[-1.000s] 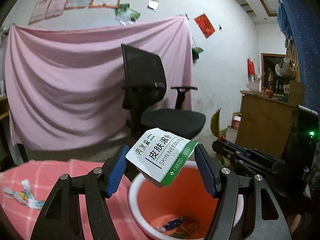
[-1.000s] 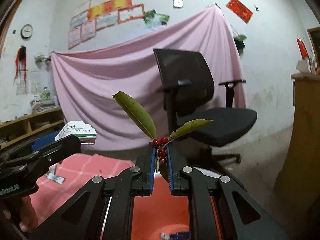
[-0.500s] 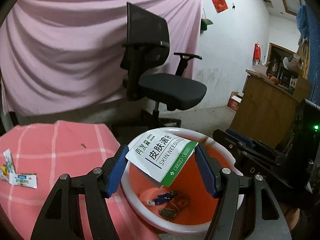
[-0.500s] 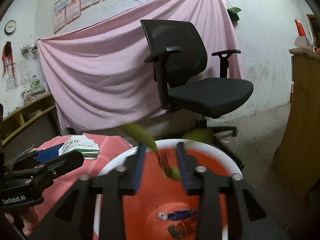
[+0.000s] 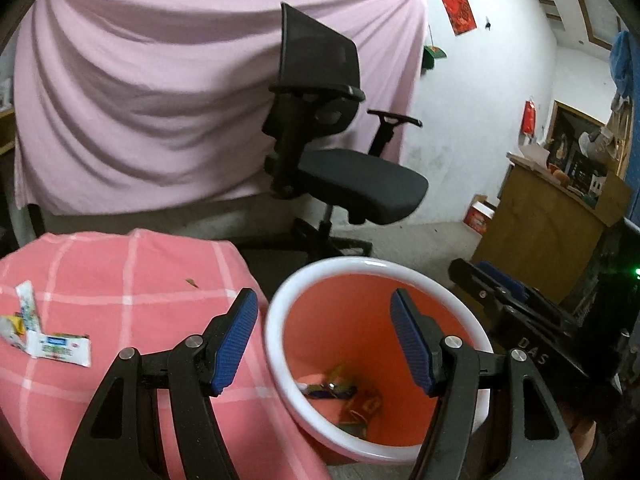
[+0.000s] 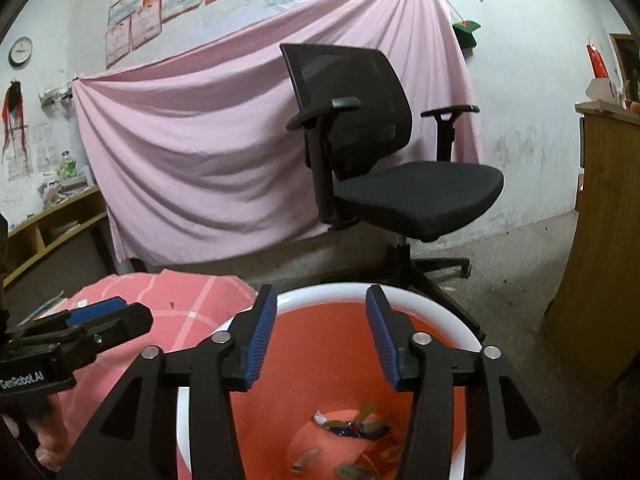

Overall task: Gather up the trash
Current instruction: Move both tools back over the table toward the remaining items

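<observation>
An orange bin with a white rim (image 5: 340,264) stands beside the pink checked table (image 5: 140,280). My left gripper (image 5: 323,300) hangs open over the bin's near rim, with nothing between its blue pads. My right gripper (image 6: 322,296) is over the same bin (image 6: 452,318); its jaws are opening and nothing is between them. Wrappers and leaves (image 6: 356,428) lie on the bin's floor, also seen from the left wrist as mixed trash (image 5: 344,392). More wrappers (image 5: 56,346) lie on the table at the left. Each gripper shows at the edge of the other's view.
A black office chair (image 5: 340,168) stands just behind the bin, in front of a pink sheet hung on the wall. A wooden cabinet (image 5: 540,232) is at the right. Low shelves (image 6: 48,232) run along the left wall.
The white packet is gone from my left gripper's jaws. My right gripper's jaws have parted and the leafy berry sprig has dropped out. Both views now look further down into the bin.
</observation>
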A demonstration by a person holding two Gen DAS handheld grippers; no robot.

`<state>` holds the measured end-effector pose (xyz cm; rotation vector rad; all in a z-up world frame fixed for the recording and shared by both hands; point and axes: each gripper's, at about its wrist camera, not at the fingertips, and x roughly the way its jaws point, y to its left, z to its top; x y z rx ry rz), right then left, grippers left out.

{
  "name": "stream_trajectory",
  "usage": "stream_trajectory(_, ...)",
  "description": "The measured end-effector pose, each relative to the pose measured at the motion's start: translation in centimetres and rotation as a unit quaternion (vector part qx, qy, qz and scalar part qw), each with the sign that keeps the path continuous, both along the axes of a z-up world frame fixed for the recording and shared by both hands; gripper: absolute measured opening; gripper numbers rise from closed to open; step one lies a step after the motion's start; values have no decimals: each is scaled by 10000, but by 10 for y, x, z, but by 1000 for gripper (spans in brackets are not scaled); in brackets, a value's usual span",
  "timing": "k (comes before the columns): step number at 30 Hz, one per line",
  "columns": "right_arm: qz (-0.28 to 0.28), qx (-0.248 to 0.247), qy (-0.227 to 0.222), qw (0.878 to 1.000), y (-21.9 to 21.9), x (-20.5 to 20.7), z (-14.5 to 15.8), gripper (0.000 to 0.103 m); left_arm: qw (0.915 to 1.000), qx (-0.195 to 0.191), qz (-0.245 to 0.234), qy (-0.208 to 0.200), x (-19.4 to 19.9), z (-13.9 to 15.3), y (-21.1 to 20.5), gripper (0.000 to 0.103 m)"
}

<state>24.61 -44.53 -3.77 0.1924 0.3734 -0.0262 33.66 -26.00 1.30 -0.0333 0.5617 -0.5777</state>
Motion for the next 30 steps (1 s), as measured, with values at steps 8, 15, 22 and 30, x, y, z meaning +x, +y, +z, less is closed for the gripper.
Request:
stream_trajectory(8,-63,127,-755,9970,18,-10,25,72,9950,-45,674,-732,-20,25,35,69)
stream_trajectory(15,91,268,-1378,9901,47,-10,48,87,9800,-188,1405,-1397,-38,46,83,82)
stream_trajectory(22,139,276,-1863,9820,82,-15,61,103,9600,-336,2082,-1844,-52,45,128,102)
stream_trajectory(30,219,20,-2205,9751,121,-16,69,103,9418,-197,2537,-2197,-62,39,176,102)
